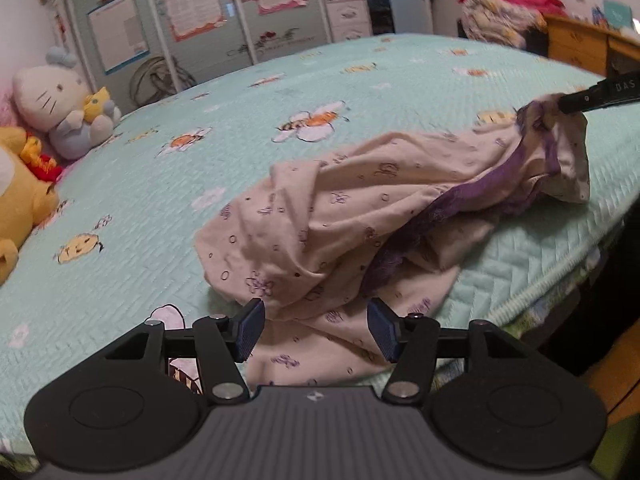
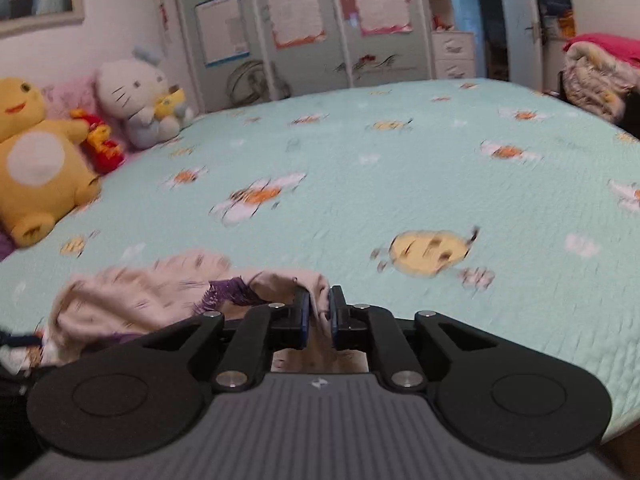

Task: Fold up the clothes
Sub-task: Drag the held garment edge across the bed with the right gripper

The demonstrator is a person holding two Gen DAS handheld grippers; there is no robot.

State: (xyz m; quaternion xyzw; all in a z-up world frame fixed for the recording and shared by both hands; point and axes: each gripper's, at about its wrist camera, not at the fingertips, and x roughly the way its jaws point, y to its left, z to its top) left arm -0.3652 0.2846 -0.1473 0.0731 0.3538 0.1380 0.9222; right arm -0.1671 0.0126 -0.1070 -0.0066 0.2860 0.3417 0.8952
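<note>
I'm still at the spreading-out step: the cream garment (image 1: 340,220) is lying bunched at the near right edge of the bed (image 1: 240,128). My right tool (image 2: 319,312) is pinching its purple-trimmed edge (image 1: 536,140), lifted off the cover. My left tool (image 1: 316,328) is gaping about halfway, fabric between the pads but not gripped. Next I'm needing a left grip on a near corner, then pulling flat. Plush toys (image 1: 52,108) are sitting far left, well apart; nothing's blocking.
</note>
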